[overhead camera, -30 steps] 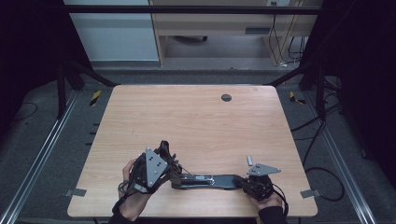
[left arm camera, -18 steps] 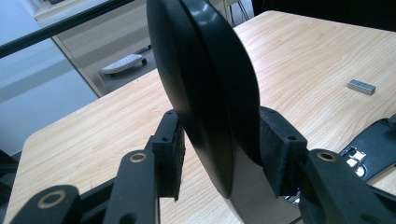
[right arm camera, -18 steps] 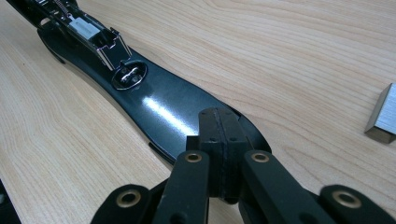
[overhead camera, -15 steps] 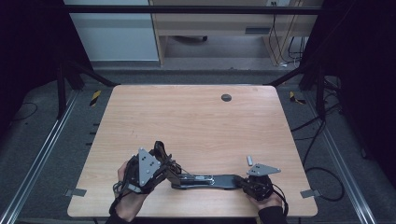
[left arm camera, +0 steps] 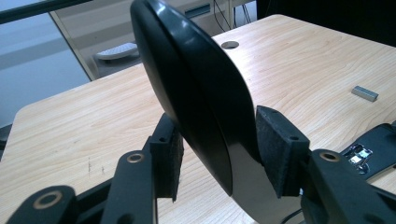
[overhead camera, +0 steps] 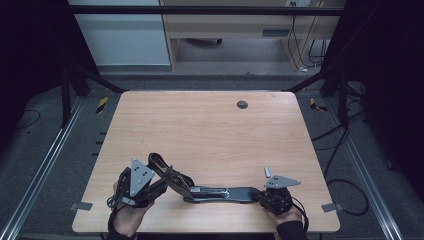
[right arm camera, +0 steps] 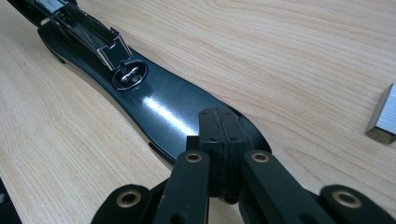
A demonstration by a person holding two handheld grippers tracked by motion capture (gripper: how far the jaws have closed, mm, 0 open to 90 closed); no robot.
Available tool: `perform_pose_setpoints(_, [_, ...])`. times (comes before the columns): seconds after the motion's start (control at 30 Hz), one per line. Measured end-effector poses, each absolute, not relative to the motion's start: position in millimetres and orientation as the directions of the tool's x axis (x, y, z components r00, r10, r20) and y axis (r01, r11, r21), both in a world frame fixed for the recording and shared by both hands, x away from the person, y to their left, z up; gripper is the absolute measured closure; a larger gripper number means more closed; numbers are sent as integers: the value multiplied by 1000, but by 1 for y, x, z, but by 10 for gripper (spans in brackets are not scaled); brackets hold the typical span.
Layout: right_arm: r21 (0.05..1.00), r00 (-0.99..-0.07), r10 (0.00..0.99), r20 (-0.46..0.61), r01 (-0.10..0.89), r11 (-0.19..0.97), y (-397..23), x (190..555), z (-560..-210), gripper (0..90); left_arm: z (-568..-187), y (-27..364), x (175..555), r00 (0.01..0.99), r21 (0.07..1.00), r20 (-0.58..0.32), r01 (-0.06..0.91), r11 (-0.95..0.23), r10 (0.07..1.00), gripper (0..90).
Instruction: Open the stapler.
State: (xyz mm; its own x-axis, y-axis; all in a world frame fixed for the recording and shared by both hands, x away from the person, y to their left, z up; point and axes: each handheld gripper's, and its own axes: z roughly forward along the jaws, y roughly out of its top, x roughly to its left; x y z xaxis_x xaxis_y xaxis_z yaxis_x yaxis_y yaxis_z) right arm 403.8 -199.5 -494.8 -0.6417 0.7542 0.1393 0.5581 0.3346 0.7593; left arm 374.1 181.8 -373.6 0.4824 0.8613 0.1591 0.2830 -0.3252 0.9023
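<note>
On the wooden table (overhead camera: 210,135), the left hand-held gripper (overhead camera: 167,181) clasps the stapler's lifted lid (left arm camera: 196,88); the right hand-held gripper (overhead camera: 260,194) presses closed onto its base (right arm camera: 159,107).

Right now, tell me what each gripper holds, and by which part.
An opened black stapler: the left gripper straddles its raised top arm; the right gripper, shut, presses the base's front end.

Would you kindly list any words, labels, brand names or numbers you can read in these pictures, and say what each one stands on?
None can be read.
Black stapler: opened out flat, no brand or lettering visible on its base or lid.
Small metal block: plain.
Wooden table: bare wood, no label.
Yellow and black tape on the floor: stripes, no words.
</note>
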Motion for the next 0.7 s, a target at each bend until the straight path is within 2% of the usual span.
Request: perform_pose_setpoints(0.7, [758, -646, 751, 134, 555, 342, -200, 405, -495, 900, -388, 204, 374, 468, 912, 138, 284, -296, 873, 472])
